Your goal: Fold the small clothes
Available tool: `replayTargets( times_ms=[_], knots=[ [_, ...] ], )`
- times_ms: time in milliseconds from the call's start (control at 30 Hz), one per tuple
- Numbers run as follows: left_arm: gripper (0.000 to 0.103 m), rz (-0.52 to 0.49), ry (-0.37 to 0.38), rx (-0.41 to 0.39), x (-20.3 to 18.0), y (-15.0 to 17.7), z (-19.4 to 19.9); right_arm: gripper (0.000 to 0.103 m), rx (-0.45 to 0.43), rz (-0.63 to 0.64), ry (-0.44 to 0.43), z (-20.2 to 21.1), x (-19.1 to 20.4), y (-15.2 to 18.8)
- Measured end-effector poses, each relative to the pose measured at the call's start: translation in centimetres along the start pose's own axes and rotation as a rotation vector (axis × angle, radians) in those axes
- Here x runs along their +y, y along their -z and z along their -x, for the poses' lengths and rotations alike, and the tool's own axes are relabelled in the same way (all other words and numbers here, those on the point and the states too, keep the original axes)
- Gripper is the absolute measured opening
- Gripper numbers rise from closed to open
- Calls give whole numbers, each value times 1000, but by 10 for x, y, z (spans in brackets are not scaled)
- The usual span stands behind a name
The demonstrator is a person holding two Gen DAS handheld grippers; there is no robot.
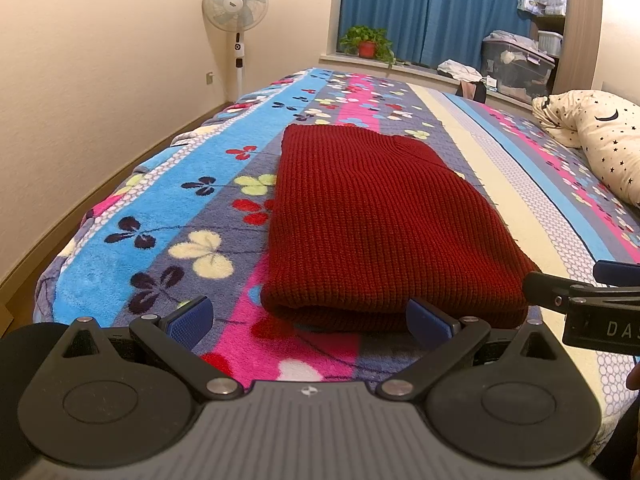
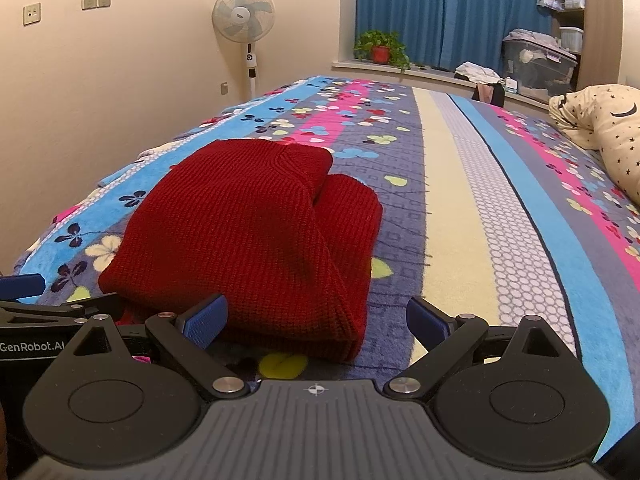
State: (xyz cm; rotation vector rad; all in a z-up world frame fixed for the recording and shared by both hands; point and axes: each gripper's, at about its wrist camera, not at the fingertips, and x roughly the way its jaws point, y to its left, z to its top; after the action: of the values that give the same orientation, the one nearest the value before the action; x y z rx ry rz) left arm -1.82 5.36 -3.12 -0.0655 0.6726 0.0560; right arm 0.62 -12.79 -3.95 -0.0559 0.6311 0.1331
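Note:
A dark red knitted sweater [image 1: 376, 224] lies folded into a thick rectangle on the flowered bedspread [image 1: 168, 216]. In the right wrist view the sweater [image 2: 256, 236] shows a folded sleeve layer along its right side. My left gripper [image 1: 310, 322] stands open just in front of the sweater's near folded edge, with nothing between its blue pads. My right gripper [image 2: 318, 322] is open too, at the near right corner of the sweater, its left pad [image 2: 206, 322] close to the fabric. Each gripper's tip shows at the edge of the other's view.
A star-patterned pillow [image 1: 600, 140] lies at the right of the bed. A standing fan [image 1: 236, 12] is against the far wall. On the window ledge are a potted plant [image 1: 366, 42], a plastic storage bin [image 1: 516, 68] and loose clothes. The bed's left edge drops to the floor.

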Motion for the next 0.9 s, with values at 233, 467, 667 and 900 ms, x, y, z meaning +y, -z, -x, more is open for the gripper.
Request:
replayTargets(
  times_ms=[233,467,667,900],
  knots=[
    [103,-1,0,0,0,0,0,96,-4,5,-4,1,0,0],
    [103,-2,3,-4,-1,0,0,96,-4,5,-4,1,0,0],
    [103,-3,4,-5,-1,0,0,96,-7,9,-6,2,0,-1],
    [103,-4,5,-6,-2,-1,0,96,-9,14,-9,3,-1,-2]
  ],
)
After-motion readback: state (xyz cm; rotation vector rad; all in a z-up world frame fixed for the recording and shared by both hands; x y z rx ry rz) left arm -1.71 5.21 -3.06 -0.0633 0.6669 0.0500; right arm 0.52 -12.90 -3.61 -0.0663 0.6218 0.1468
